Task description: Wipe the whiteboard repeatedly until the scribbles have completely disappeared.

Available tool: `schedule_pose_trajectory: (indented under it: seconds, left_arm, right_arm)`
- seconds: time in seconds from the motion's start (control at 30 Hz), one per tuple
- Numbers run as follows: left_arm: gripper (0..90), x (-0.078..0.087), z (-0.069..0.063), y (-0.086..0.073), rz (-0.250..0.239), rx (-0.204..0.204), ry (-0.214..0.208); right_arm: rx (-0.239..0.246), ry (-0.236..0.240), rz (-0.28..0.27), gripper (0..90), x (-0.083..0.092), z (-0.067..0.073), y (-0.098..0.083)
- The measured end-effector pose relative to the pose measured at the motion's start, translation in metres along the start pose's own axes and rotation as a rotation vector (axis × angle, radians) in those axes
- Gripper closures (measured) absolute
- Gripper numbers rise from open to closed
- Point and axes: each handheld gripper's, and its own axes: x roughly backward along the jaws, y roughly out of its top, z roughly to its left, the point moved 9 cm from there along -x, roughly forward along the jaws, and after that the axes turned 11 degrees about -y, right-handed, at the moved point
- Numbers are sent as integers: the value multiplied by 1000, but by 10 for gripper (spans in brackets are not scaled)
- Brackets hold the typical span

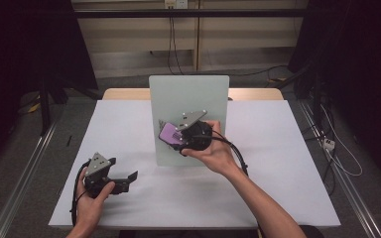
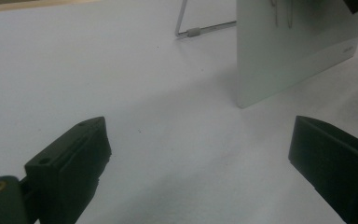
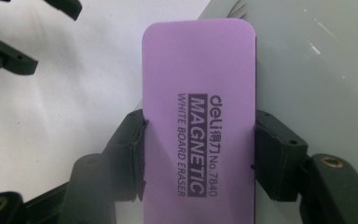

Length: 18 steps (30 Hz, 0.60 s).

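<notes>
A small whiteboard (image 1: pixel 188 96) stands upright on the white table, propped by a wire stand (image 2: pixel 193 31) behind it. My right gripper (image 1: pixel 178 136) is shut on a purple magnetic whiteboard eraser (image 1: pixel 169 134), held against the lower left of the board's face. In the right gripper view the eraser (image 3: pixel 200 116) is clamped on both long sides, its printed label facing the camera, with the whiteboard (image 3: pixel 317 70) behind it. My left gripper (image 1: pixel 126 179) rests low at the table's front left, open, with nothing between its jaws. Its view shows the whiteboard (image 2: pixel 298 51) off to the right.
The white table top (image 1: pixel 129 129) spreads wide on both sides of the board. Metal rails run along the floor at left and right. Cables (image 1: pixel 337 148) lie on the floor to the right.
</notes>
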Motion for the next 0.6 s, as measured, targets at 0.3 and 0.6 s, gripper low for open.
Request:
schedule_pose_trajectory:
  seconds: [0.3, 0.6]
  left_arm:
    - [50, 0, 0, 0, 1, -1, -4]
    - [49, -1, 0, 0, 2, -2, -5]
  right_arm:
    - [28, 33, 36, 419, -6, 8, -6]
    - [-3, 4, -8, 419, 5, -9, 15]
